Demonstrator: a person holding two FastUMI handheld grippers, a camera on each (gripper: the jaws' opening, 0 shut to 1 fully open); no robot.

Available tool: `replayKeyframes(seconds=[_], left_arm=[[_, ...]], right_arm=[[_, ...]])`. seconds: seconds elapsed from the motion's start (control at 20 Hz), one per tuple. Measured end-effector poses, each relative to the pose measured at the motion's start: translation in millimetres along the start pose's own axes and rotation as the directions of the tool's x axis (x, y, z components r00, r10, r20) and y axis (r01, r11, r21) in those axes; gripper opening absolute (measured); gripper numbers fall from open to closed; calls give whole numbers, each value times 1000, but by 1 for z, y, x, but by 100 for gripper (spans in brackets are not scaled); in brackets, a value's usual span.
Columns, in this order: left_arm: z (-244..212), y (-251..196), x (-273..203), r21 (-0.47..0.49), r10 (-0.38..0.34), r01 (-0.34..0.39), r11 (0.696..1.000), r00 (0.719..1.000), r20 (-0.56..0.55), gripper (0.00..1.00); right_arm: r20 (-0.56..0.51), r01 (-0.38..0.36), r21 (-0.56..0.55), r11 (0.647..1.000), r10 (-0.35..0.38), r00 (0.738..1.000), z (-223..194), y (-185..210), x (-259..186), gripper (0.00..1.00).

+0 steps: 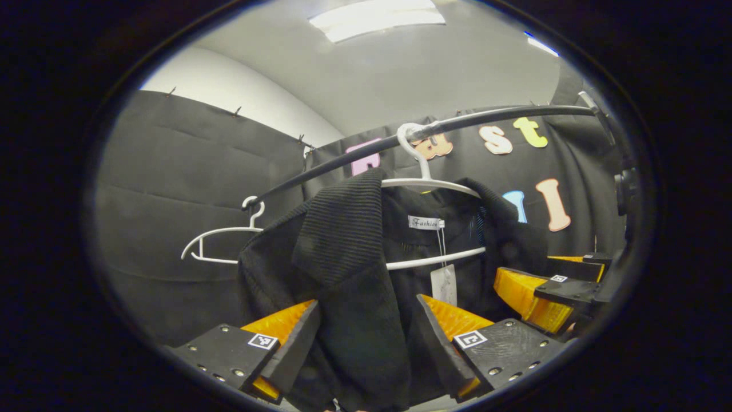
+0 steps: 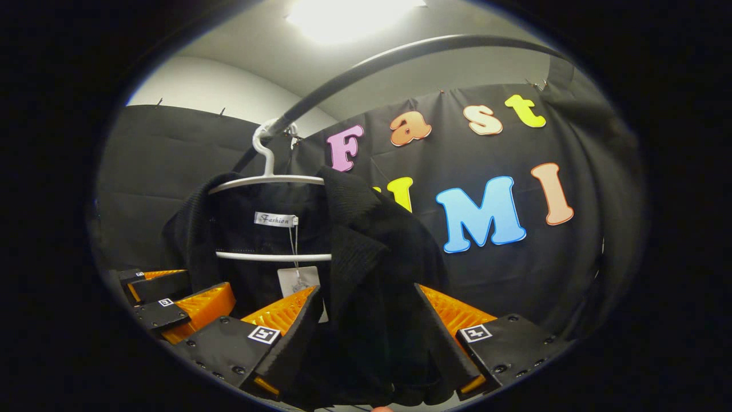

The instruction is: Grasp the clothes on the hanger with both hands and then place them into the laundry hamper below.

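Note:
A black knit garment (image 1: 343, 240) hangs on a white hanger (image 1: 434, 184) from the black rail (image 1: 343, 163). One front panel drops between the fingers of my left gripper (image 1: 366, 349), which stand wide apart around the cloth. In the right gripper view the same garment (image 2: 372, 246) hangs from the hanger (image 2: 269, 180). Its other front panel fills the gap of my right gripper (image 2: 366, 343), whose fingers are also spread. Each view shows the other gripper beside the garment: the right gripper (image 1: 529, 269) and the left gripper (image 2: 203, 280).
An empty white hanger (image 1: 217, 232) hangs farther along the rail to the left. A paper tag (image 1: 443, 283) dangles from the garment's collar. The rail (image 2: 372, 60) arcs overhead, with the black cloth wall close behind.

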State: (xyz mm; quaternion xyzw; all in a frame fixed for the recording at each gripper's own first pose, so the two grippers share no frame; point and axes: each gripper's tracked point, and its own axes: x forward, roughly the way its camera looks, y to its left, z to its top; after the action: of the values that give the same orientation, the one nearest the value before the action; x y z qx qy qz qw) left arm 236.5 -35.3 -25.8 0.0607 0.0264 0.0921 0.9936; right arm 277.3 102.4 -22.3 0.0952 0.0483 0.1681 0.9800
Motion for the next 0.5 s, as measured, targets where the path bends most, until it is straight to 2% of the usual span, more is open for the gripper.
replayKeyframes(seconds=[0.05, 0.1, 0.2, 0.25, 0.4, 0.5], left_arm=[[-1, 1, 2, -2, 12, -12, 1000, 1000, 3, 96], [0, 2, 3, -5, 25, -25, 1000, 1000, 5, 96], [0, 4, 7, -17, 54, -54, 998, 998, 9, 96], [0, 5, 10, -26, 68, -68, 997, 998, 8, 96], [1, 4, 19, -38, 98, -98, 994, 995, 4, 95], [-3, 9, 27, -18, 138, -138, 990, 990, -2, 90]], right_arm=[[-6, 9, 7, 1000, -9, 1000, -2, -2, 6, 98], [-14, 15, 12, 1000, -15, 1000, -4, -4, 11, 93], [-32, 29, 23, 999, -29, 999, -7, -7, 21, 93], [-39, 38, 33, 999, -37, 999, -8, -10, 25, 98], [-71, 64, 83, 995, -58, 996, -13, -14, 33, 98], [-99, 68, 119, 991, -56, 993, -18, -11, 37, 92]])
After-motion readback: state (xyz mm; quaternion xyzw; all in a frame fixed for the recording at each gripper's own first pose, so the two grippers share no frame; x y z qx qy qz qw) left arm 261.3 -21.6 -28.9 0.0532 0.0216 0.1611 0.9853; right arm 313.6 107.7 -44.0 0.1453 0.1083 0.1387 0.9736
